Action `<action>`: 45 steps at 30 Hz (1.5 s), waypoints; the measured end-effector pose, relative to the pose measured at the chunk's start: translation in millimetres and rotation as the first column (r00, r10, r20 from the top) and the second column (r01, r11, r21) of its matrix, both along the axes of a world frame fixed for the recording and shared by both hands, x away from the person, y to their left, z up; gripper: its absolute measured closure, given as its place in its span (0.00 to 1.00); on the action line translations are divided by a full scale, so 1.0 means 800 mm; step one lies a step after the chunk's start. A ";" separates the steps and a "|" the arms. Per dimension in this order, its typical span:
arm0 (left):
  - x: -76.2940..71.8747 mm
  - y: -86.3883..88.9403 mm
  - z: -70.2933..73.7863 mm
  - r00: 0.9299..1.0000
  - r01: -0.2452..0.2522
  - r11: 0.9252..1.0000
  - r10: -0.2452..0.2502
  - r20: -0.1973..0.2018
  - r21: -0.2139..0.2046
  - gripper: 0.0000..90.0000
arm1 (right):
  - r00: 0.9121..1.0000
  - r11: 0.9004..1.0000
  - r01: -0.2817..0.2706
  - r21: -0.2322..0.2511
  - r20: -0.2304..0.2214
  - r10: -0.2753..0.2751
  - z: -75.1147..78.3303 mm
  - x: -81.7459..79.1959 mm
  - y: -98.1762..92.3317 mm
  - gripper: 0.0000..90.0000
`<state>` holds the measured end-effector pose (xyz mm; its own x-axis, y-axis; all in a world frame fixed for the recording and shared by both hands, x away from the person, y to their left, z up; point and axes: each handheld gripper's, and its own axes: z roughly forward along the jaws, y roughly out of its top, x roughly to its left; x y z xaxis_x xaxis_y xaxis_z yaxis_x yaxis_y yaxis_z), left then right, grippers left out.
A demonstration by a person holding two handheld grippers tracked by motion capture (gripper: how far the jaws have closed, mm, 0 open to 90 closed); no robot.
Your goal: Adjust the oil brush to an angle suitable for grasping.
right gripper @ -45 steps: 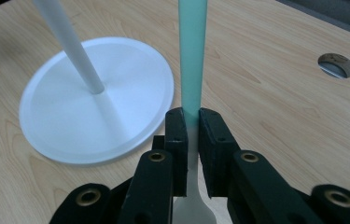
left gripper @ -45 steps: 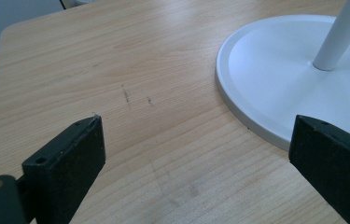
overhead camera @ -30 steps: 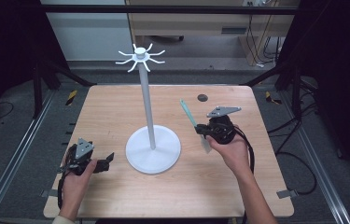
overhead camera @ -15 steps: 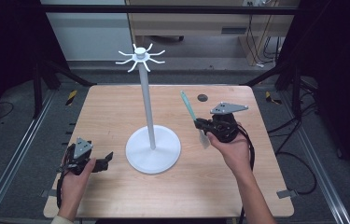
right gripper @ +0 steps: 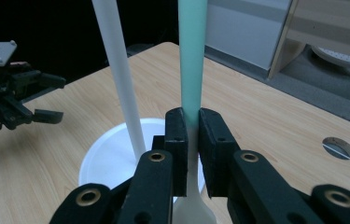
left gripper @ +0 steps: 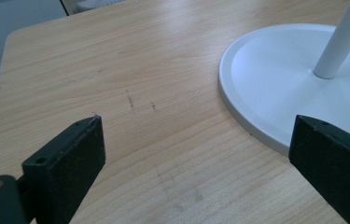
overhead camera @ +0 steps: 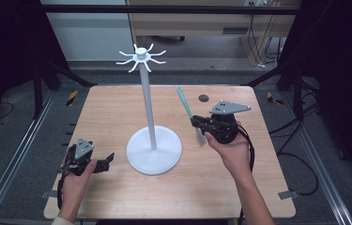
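The right tongs (overhead camera: 199,123), clenched on a pale green spatula (overhead camera: 184,103), have risen and tipped it upright beside the white stand (overhead camera: 153,149) on the table (overhead camera: 108,108) — likely heading for its hooks — while the left tongs (overhead camera: 106,161) rest released.

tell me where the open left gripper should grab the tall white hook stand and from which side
Grip the thin white pole of the tall white hook stand low down, just above its round flat base. The pole is upright and narrow enough to fit between open jaws; the base is too wide and flat. Probably come in level from the person's left, where the left gripper already sits beside the base.
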<state>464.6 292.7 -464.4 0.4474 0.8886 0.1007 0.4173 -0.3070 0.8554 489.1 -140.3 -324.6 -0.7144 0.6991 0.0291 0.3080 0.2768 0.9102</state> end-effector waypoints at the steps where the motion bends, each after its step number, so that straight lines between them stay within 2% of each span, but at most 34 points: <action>1: 0.000 0.000 0.000 1.000 0.001 1.000 -0.001 -0.001 0.000 0.04 | 1.000 1.000 -0.003 0.003 0.002 0.003 0.003 -0.002 0.001 0.92; 20: 0.000 -0.001 -0.001 1.000 0.005 1.000 -0.005 -0.006 0.006 0.04 | 0.996 0.998 -0.047 0.034 0.074 0.044 0.031 -0.023 0.018 0.92; 33: 0.000 -0.002 -0.002 1.000 0.009 1.000 -0.009 -0.009 0.007 0.04 | 0.995 0.997 -0.064 0.051 0.085 0.059 0.036 -0.028 0.022 0.92; 45: 0.000 -0.001 -0.002 1.000 0.007 1.000 -0.007 -0.011 0.008 0.04 | 0.991 0.994 -0.069 0.083 0.121 0.059 0.047 -0.036 0.020 0.92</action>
<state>464.4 291.5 -466.0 0.4547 0.8847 0.1027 0.4241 -0.3165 0.8485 460.6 -124.5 -286.9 -0.7596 0.6504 0.0003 0.1809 0.2108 0.9606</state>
